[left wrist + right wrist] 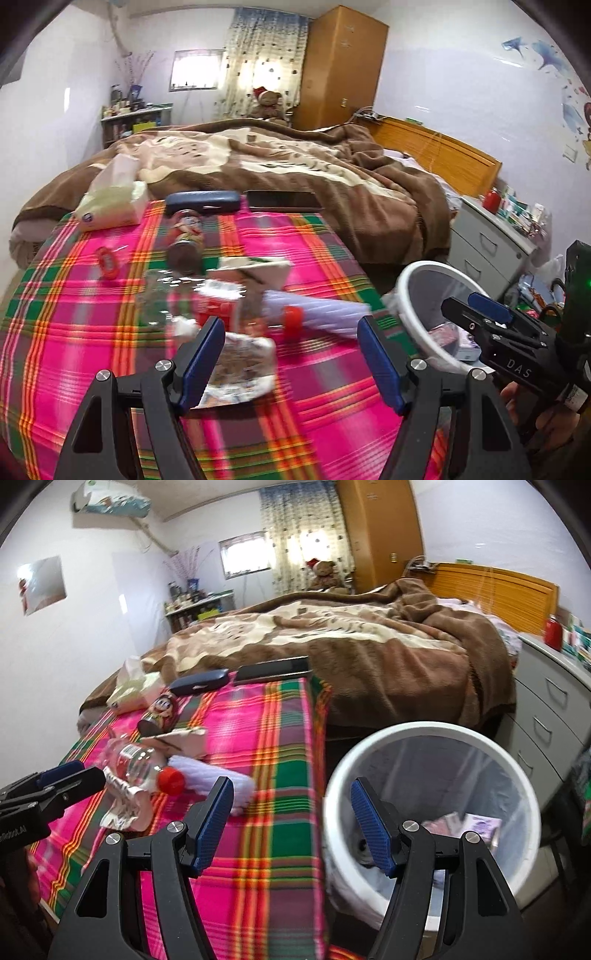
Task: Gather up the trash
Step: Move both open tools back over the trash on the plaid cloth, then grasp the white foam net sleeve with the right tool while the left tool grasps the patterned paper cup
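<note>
Both my grippers, left (291,354) and right (291,823), stand with jaws apart, nothing between the pads. Plaid cloth (314,258) covers the table. Trash lies in a cluster on it: clear bottle (138,762) with red cap, crumpled wrapper (240,365), white roll (218,779). White bin (436,734) sits just beside the table edge, some scraps inside. Bed (351,646) with brown blanket behind; grey drawers (554,716) at right.

Black left claw (291,354), blue ribbed pads, silver screws, right claw (291,827) alike
</note>
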`<state>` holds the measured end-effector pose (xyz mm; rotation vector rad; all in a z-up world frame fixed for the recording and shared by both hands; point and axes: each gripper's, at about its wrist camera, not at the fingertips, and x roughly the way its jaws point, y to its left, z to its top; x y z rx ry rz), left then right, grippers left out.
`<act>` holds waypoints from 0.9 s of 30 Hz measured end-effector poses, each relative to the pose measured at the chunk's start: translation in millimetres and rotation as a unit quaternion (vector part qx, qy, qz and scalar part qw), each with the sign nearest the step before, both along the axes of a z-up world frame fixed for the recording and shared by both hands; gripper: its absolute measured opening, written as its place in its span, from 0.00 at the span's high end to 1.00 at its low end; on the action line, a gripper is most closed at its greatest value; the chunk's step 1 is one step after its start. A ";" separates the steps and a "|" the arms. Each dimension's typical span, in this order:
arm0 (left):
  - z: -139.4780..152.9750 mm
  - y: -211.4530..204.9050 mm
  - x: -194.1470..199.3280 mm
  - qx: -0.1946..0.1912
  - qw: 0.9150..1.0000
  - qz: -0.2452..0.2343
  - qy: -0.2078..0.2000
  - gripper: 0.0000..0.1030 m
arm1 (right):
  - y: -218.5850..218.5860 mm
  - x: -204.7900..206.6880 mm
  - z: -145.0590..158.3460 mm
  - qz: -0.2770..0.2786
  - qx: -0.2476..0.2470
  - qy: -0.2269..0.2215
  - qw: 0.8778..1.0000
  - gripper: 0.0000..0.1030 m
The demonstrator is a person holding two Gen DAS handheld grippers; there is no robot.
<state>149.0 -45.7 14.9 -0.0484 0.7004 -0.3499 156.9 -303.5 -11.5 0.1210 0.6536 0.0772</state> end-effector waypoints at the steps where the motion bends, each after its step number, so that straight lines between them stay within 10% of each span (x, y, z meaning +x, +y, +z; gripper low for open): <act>1: -1.9 6.2 1.2 0.001 1.000 0.007 0.002 0.28 | 3.9 1.5 -0.7 0.007 -0.003 0.000 1.000 0.34; 27: -42.9 76.4 50.1 -0.001 0.999 0.017 0.049 0.28 | 64.8 67.9 -29.8 0.131 -0.062 0.063 0.988 0.34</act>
